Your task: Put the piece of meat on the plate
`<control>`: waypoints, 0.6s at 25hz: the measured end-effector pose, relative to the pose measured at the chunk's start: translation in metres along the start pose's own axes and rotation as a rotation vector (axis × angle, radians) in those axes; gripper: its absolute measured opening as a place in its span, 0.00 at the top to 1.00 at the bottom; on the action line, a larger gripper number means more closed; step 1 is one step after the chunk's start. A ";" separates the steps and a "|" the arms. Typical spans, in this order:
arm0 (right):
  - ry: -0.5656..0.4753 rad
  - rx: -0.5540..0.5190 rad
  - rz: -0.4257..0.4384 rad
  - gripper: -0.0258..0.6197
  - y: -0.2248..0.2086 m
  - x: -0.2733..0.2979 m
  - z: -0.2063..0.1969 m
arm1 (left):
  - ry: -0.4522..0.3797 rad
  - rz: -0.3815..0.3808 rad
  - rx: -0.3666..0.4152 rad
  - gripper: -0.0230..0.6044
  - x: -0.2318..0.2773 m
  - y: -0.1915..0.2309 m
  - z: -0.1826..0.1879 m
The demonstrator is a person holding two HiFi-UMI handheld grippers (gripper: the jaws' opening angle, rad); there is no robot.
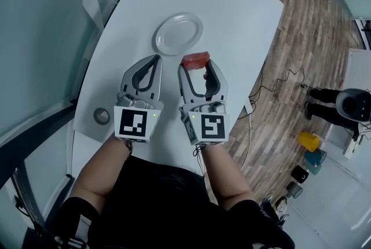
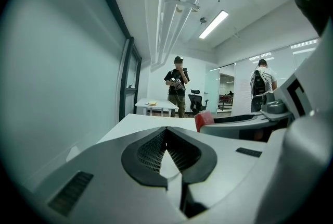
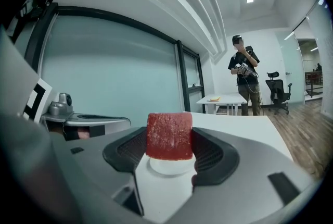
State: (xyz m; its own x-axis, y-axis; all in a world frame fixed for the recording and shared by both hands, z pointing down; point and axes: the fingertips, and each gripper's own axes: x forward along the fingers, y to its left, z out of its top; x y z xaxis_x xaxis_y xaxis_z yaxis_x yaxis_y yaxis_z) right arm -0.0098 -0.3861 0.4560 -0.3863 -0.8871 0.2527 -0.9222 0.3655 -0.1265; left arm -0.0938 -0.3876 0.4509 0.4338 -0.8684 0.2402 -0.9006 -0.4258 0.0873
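Right hand-held gripper [image 1: 197, 68] tight on meat [image 1: 195, 59], plate [image 1: 178, 33] just beyond; left hand-held gripper [image 1: 153, 60] closed, empty.

The piece of meat [image 3: 168, 136] looks rough, grainy and matt. The plate [image 1: 178, 33] seems to be glossy clear plastic, on a smooth matt surface [image 1: 232, 16]. The floor [image 1: 307, 39] is wood plank; the fingers [image 3: 216, 152] are matt grey plastic with ribbed black lining.

Deep red piece of meat [image 1: 195, 59], white plate [image 1: 178, 33], plain white counter [image 1: 232, 10], pale grey left gripper [image 1: 155, 59] and right gripper [image 1: 196, 66] with black-and-white marker cubes [image 1: 134, 124], brown wood-plank floor [image 1: 307, 39]
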 end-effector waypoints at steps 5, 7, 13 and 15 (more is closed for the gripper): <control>0.013 -0.009 -0.007 0.53 -0.006 0.013 -0.005 | -0.003 -0.013 0.017 0.96 0.016 0.004 -0.006; 0.029 -0.021 -0.002 0.53 -0.008 0.018 -0.010 | 0.005 -0.014 0.021 0.96 0.021 0.006 -0.010; 0.060 -0.027 0.001 0.53 -0.013 0.032 -0.024 | 0.034 -0.008 0.008 0.96 0.038 0.014 -0.020; 0.065 -0.033 0.004 0.53 -0.013 0.037 -0.027 | 0.040 -0.008 0.008 0.96 0.043 0.016 -0.023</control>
State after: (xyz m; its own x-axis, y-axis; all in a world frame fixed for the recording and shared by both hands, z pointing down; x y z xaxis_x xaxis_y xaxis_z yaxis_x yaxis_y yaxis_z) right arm -0.0128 -0.4161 0.4928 -0.3899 -0.8656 0.3142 -0.9202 0.3793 -0.0968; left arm -0.0907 -0.4257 0.4845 0.4393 -0.8541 0.2785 -0.8969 -0.4346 0.0819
